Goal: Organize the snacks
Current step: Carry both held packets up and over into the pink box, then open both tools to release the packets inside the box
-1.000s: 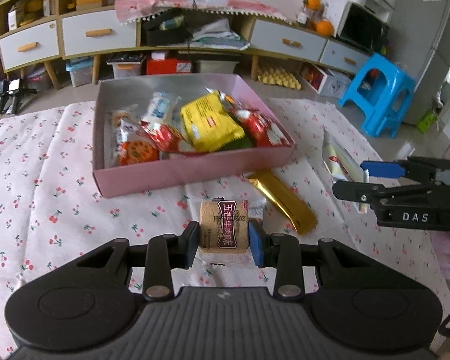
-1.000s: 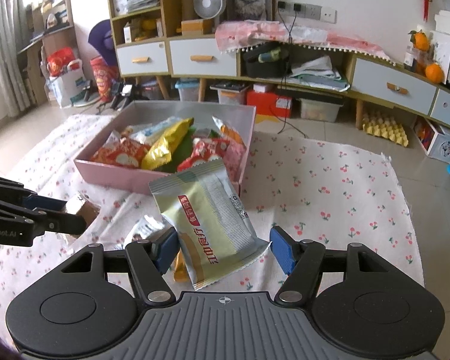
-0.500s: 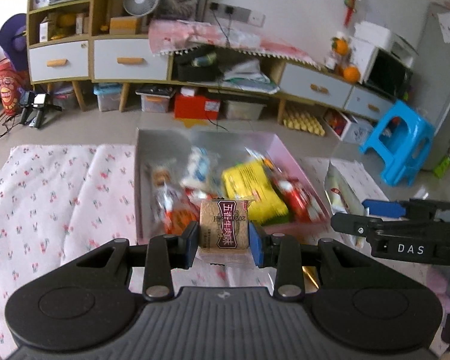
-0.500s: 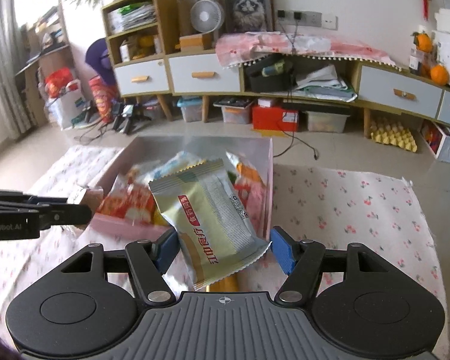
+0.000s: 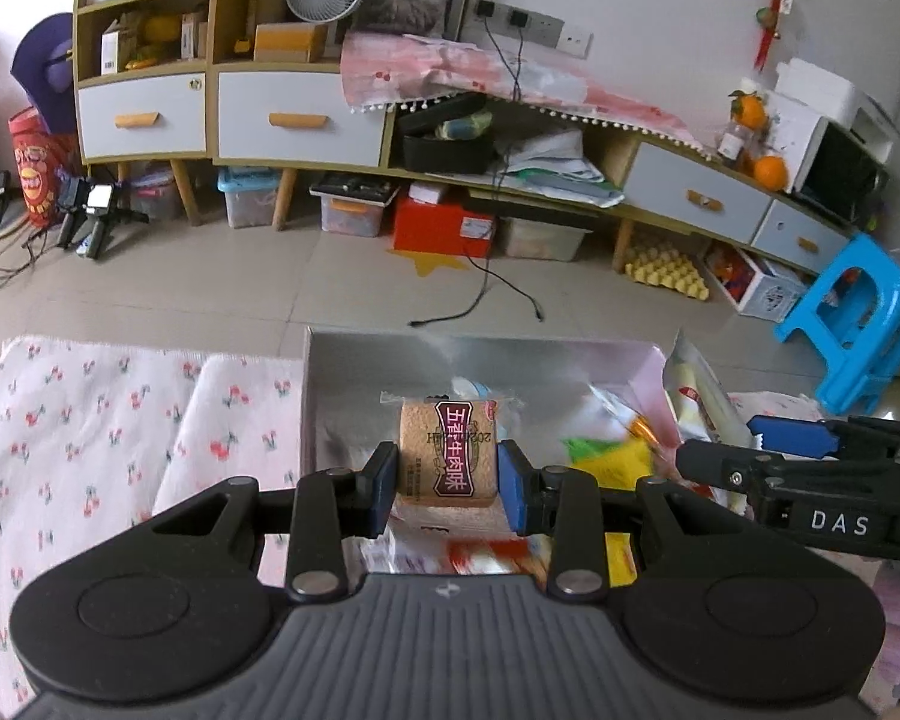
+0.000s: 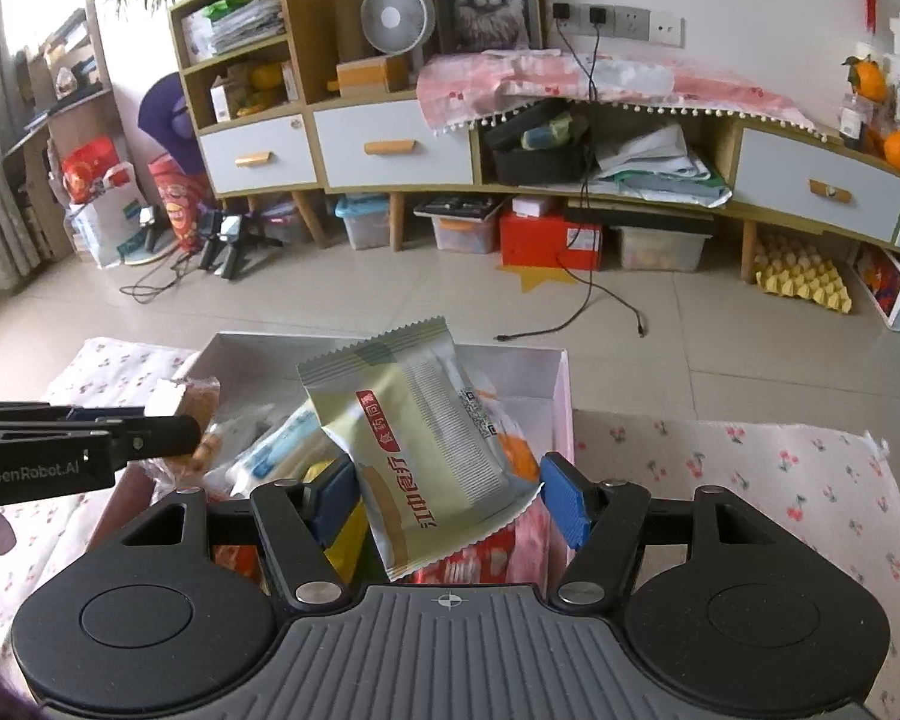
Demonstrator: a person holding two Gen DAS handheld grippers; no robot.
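Against the frames of a second ago, both grippers are found carried up and forward from the cherry-print cloth (image 5: 90, 420) to a position over the pink box (image 6: 561, 396), which now lies directly beneath them, its packets blurred. The green-and-silver packet (image 6: 426, 450) is held tilted in the right gripper (image 6: 444, 501), the blue pads closed on its lower sides. The small brown biscuit pack (image 5: 448, 453) is clamped upright in the left gripper (image 5: 448, 489), both pads pressed to it. Behind, the long cabinet (image 5: 294, 114), a blue stool (image 5: 858, 318) and a trailing cable (image 5: 486, 294) on the floor are seen.
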